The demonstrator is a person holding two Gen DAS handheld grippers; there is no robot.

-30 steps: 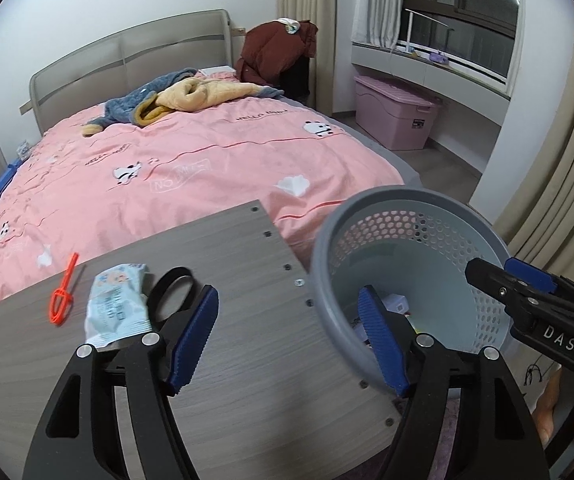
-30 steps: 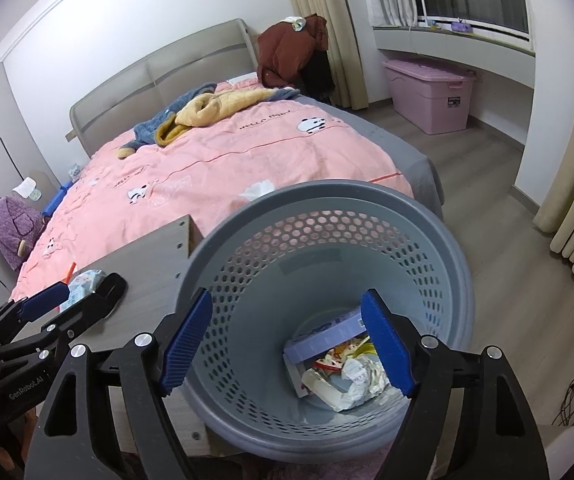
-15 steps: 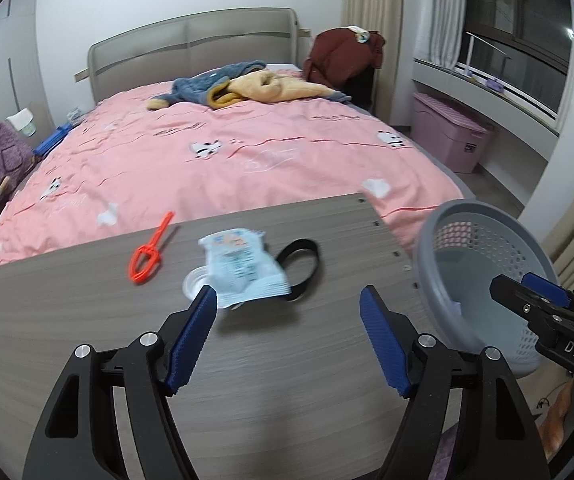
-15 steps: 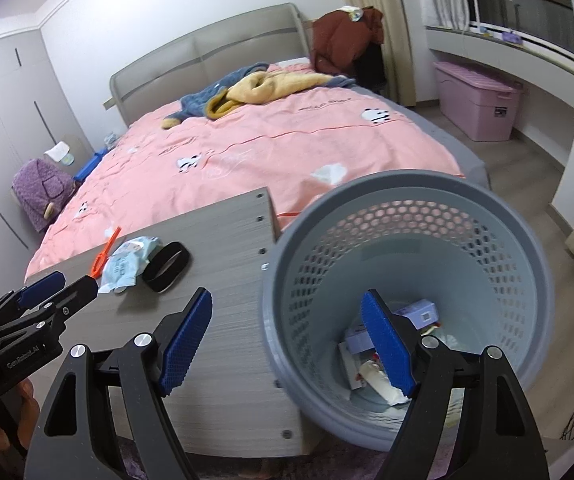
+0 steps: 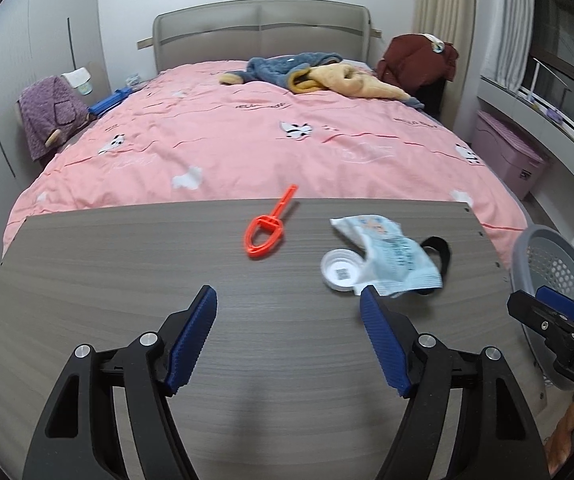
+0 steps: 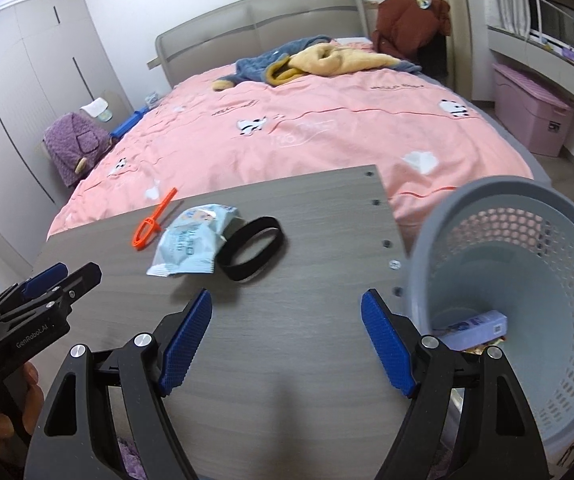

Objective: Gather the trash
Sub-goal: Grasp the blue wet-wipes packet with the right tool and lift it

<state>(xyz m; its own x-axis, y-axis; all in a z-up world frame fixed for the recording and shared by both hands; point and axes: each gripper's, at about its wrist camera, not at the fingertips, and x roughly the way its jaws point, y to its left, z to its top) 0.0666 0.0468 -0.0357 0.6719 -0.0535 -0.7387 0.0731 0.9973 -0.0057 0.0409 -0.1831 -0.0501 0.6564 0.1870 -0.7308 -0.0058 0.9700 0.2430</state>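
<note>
Both views have swung away from the basket [image 6: 499, 280] toward the counter [image 5: 247, 320], where a second ago the basket filled them; the left tongs [image 5: 289, 336] and right tongs [image 6: 287, 334] tilt downward over bare wood, jaws apart and empty; the wrapper [image 5: 393, 256], white lid [image 5: 341, 270], black band [image 6: 253, 254] and orange clip [image 5: 265, 232] lie on the counter before a pink bed [image 5: 267, 140].

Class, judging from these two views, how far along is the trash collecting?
Done: some trash lies in the basket. In hand: nothing; left gripper and right gripper are open. Left: wrapper, white lid, orange clip, black band on the table.
</note>
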